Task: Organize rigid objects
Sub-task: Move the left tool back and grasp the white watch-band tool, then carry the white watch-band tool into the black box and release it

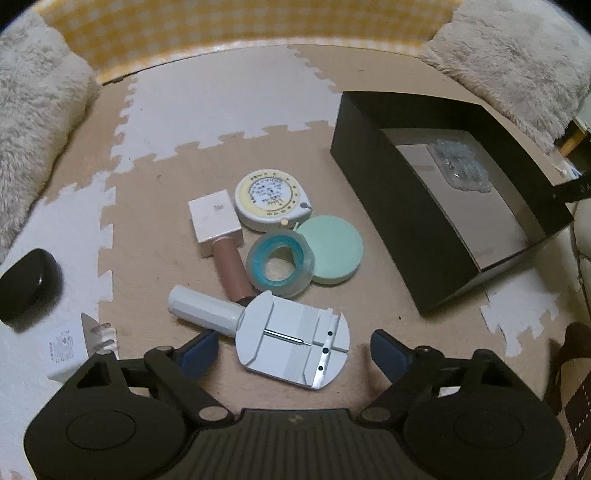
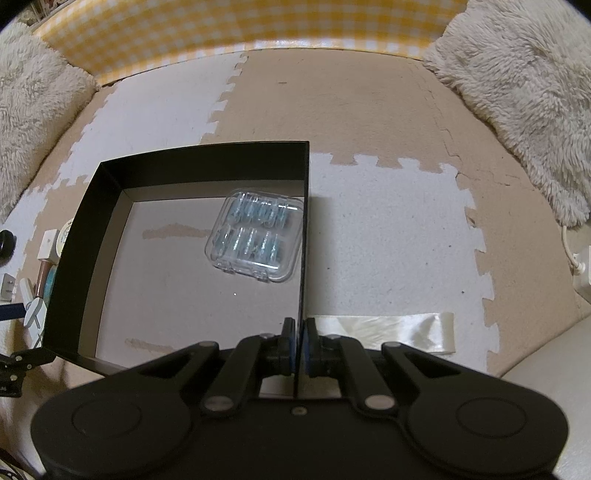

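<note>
closest to the left wrist lens, the left gripper stands wide, its blue pads on either side of a white watch-band tool lying flat on the mat, neither pad pressing it. just past that tool lie a white cylinder, a copper-coloured tube with a white square cap, a roll of clear tape leaning on a mint green disc, and a round tape measure touching the cap. they sit bunched together, left of the black box. at the far left of this view are a black rounded case and a white packet.

the right wrist view shows what the left cannot: the right gripper is pinched tight on the thin right-hand wall of the black box, one pad inside and one outside. inside, on the grey floor of the box near that wall, lies a clear plastic case of small blue-tinted parts; the left view gives it only as a blurred patch. a strip of cream ribbon lies on the floor just right of the box.

underfoot is a jigsaw foam mat in tan and white tiles. fluffy cream cushions flank both sides, and a yellow checked cloth runs along the back edge.
</note>
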Tool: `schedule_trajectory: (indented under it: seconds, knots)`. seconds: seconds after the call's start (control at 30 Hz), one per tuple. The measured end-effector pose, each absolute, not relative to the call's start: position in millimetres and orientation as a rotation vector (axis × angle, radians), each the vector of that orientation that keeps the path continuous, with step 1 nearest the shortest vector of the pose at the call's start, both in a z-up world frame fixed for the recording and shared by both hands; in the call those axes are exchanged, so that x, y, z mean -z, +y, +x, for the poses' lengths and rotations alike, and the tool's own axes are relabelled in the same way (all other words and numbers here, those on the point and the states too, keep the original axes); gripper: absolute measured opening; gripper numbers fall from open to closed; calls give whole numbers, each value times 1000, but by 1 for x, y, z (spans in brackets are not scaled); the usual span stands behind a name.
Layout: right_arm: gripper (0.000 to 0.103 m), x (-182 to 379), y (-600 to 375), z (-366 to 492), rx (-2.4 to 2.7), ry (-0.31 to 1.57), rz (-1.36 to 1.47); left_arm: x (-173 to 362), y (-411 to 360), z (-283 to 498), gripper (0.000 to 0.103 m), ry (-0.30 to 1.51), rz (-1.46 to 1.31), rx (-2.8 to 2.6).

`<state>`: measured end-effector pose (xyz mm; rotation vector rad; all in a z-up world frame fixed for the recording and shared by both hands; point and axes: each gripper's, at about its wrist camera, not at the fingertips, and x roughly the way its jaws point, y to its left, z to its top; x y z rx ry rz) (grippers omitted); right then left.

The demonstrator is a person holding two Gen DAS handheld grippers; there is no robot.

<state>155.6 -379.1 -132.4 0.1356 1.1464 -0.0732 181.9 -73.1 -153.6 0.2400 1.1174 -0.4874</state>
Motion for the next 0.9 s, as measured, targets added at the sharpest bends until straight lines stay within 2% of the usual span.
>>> schedule_trajectory:
  seconds: [0.07,0.23,0.3,0.7,0.9]
  knots:
    - [5,133,-379,156,73,1147,133,155,-72,183,84,1127,228,480]
    - [5,132,-378,156,73,1149,131,157,-69,185,68,1143,211,460]
    - [5,132,-378,156,73,1149,131,156,-69,185,65,1148,202,460]
    - [5,133,-380,156,72,1150,144,151,-60,186,65,1173,67,413]
    - [5,132,-380,156,72,1148,142,137,-58,184,65,1123,26,408]
